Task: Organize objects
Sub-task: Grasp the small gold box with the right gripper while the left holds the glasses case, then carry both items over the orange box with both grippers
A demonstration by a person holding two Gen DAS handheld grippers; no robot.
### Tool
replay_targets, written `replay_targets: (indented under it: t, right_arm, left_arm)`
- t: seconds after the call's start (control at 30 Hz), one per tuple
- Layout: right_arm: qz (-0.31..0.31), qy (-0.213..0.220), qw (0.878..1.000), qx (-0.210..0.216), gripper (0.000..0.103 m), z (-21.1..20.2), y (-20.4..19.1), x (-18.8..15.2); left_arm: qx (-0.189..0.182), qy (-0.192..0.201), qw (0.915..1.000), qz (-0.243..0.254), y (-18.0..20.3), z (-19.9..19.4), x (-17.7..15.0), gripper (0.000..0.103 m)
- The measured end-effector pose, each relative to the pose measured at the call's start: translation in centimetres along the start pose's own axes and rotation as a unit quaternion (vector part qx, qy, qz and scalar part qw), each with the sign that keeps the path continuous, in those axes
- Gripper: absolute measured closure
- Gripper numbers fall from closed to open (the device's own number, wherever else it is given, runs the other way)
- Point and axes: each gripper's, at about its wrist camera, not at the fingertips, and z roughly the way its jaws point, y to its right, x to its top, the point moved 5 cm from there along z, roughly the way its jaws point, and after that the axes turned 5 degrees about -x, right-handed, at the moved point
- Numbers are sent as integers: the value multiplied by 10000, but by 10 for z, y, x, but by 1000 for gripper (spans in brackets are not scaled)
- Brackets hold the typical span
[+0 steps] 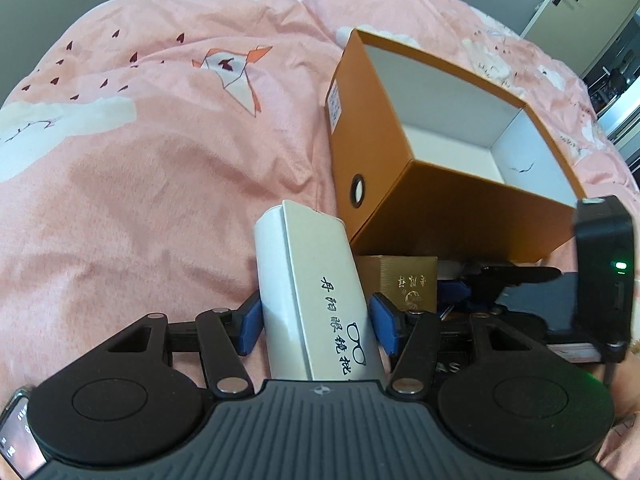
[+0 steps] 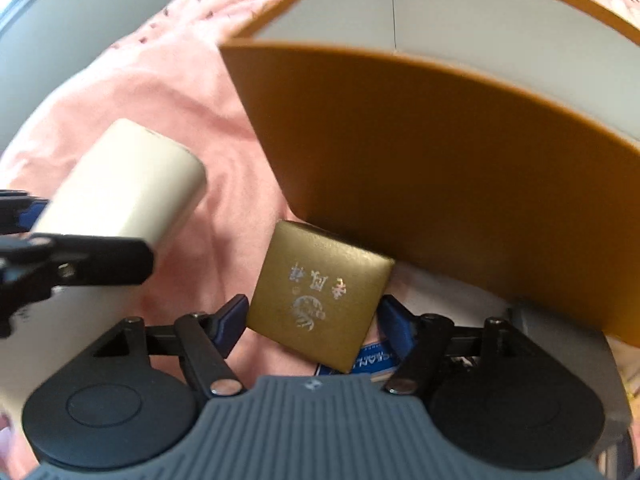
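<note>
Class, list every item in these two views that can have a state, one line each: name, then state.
Orange box: open, empty, tilted on the bedspread.
White case: closed, between the left hand-held gripper pads.
Gold box: closed, lying between the right hand-held gripper pads; contact unclear.
Left hand-held gripper: closed on the white case.
Right hand-held gripper: jaws wide.

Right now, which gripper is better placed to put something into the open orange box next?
Probably left. The left gripper clamps the white box, lifted beside the orange box. The right gripper stands open, only straddling the gold box, so it must grip first.
</note>
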Motion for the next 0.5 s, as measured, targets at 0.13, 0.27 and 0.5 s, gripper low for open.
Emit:
replay_targets:
  t: [0.13, 0.27, 0.5]
  right_arm:
    - [36, 298, 9995, 112, 33, -30, 8, 3]
    - [131, 599, 9980, 181, 36, -60, 21, 4]
    - [345, 1075, 9930, 345, 36, -113, 40, 4]
  left_arm:
    - [-119, 147, 9998, 59, 9, -9, 0, 39]
    - [-206, 290, 9993, 100, 20, -17, 1, 40]
    - [-298, 551, 9968, 495, 52, -38, 8, 40]
